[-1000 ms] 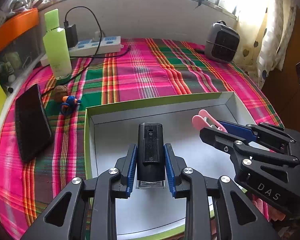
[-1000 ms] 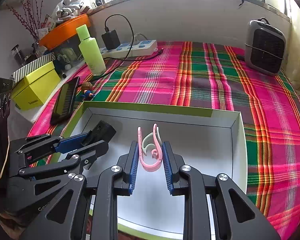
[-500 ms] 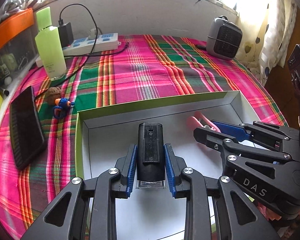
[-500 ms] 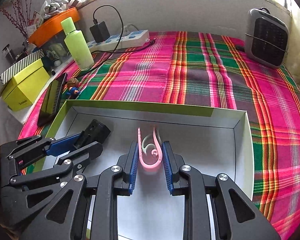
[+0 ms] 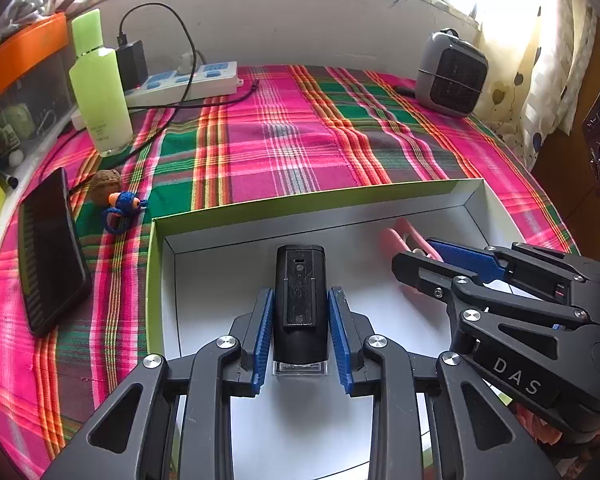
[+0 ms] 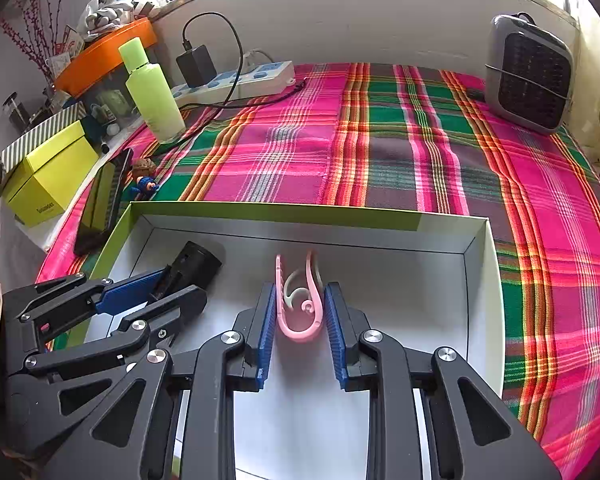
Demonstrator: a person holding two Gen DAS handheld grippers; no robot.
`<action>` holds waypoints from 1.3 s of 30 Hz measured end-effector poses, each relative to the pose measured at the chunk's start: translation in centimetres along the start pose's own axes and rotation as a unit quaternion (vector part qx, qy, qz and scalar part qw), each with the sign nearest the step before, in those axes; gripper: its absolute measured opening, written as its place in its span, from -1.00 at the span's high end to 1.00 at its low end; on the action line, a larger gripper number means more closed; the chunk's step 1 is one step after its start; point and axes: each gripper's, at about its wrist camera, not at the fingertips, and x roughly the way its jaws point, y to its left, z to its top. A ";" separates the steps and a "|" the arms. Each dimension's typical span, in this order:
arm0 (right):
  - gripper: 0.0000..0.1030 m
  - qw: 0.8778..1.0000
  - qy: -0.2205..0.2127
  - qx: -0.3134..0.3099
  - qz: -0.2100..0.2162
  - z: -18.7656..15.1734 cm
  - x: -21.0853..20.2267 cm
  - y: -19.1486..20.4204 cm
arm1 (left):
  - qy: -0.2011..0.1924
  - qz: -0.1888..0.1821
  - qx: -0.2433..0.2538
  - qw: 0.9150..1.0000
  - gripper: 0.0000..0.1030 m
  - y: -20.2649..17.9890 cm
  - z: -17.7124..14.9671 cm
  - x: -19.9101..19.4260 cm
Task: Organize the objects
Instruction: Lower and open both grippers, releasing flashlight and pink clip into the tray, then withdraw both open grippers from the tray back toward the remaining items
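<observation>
White box [image 6: 482, 292] sits on plaid tablecloth [image 6: 400, 148] below window ledge.

The left gripper [image 5: 300, 324] angles downward, its blue-padded fingers [image 5: 263, 332] close beside a dark object, though contact seems slight at best; the right gripper [image 6: 300, 320] angles down alongside it, jaws opening, fingers [image 6: 269, 324] flanking a pink item with a narrow gap showing.
</observation>
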 end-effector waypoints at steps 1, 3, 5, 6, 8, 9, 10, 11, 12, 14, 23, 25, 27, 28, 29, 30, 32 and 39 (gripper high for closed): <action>0.40 1.000 0.000 0.001 0.000 -0.1 -0.1 0.0 | 0.001 -0.001 0.000 1.000 0.46 0.0 0.0 0.0; 0.35 1.000 -0.004 0.003 -0.001 -0.2 -0.4 -0.1 | 0.000 -0.005 -0.002 1.000 0.39 0.0 -0.1 -0.2; 0.35 1.000 -0.008 0.007 0.001 -0.2 -0.7 -0.2 | -0.003 -0.003 -0.002 1.000 0.28 -0.1 -0.2 -0.5; 0.34 1.000 -0.010 0.009 0.002 -0.3 -0.9 -0.3 | -0.006 0.002 0.000 1.000 0.23 -0.2 -0.2 -0.7; 0.26 1.000 -0.014 0.012 0.002 -0.4 -1.3 -0.4 | -0.008 0.003 -0.004 1.000 0.13 0.0 -0.3 -1.0; 0.20 1.000 -0.017 0.015 0.001 -0.5 -1.6 -0.5 | -0.009 0.001 -0.007 1.000 0.13 0.1 -0.3 -1.2; 0.19 1.000 -0.019 0.017 0.001 -0.6 -1.8 -0.6 | -0.011 0.003 -0.009 1.000 0.12 0.1 -0.4 -1.5; 0.19 1.000 -0.022 0.019 0.002 -0.6 -2.0 -0.6 | -0.013 0.007 -0.009 1.000 0.12 0.2 -0.5 -1.8; 0.19 1.000 -0.024 0.020 0.003 -0.7 -2.3 -0.6 | -0.015 0.007 -0.009 1.000 0.12 0.1 -0.6 -2.0; 0.19 0.999 -0.028 0.022 0.001 -0.8 -2.8 -0.5 | -0.017 0.005 -0.011 1.000 0.12 0.1 -0.9 -2.6; 0.19 0.999 -0.045 0.019 -0.005 -2.2 -5.1 0.2 | -0.035 0.007 -0.010 0.999 0.11 -0.3 -2.4 -5.3; 0.19 0.999 -0.049 0.017 -0.005 -2.7 -5.7 0.5 | -0.038 0.007 -0.011 0.999 0.11 -0.3 -2.8 -5.8; 0.19 0.999 -0.053 0.012 -0.003 -3.1 -6.3 0.8 | -0.041 0.009 -0.012 0.999 0.11 -0.4 -3.4 -6.3; 0.19 0.998 -0.056 0.009 -0.005 -3.4 -6.6 1.0 | -0.043 0.012 -0.011 0.999 0.11 -0.4 -3.7 -6.6; 0.19 0.998 -0.060 0.006 -0.007 -3.7 -7.0 1.1 | -0.045 0.014 -0.010 0.999 0.11 -0.4 -3.9 -6.9; 0.19 0.998 -0.064 0.004 -0.009 -4.1 -7.3 1.3 | -0.047 0.012 -0.010 0.999 0.11 -0.4 -4.2 -7.2; 0.19 0.998 -0.068 0.003 -0.008 -4.7 -7.8 1.5 | -0.052 0.017 -0.009 0.998 0.11 -0.5 -4.7 -7.8; 0.19 0.997 -0.076 -0.003 -0.012 -6.6 -9.3 2.2 | -0.065 0.019 -0.008 0.998 0.11 -0.8 -6.3 -9.6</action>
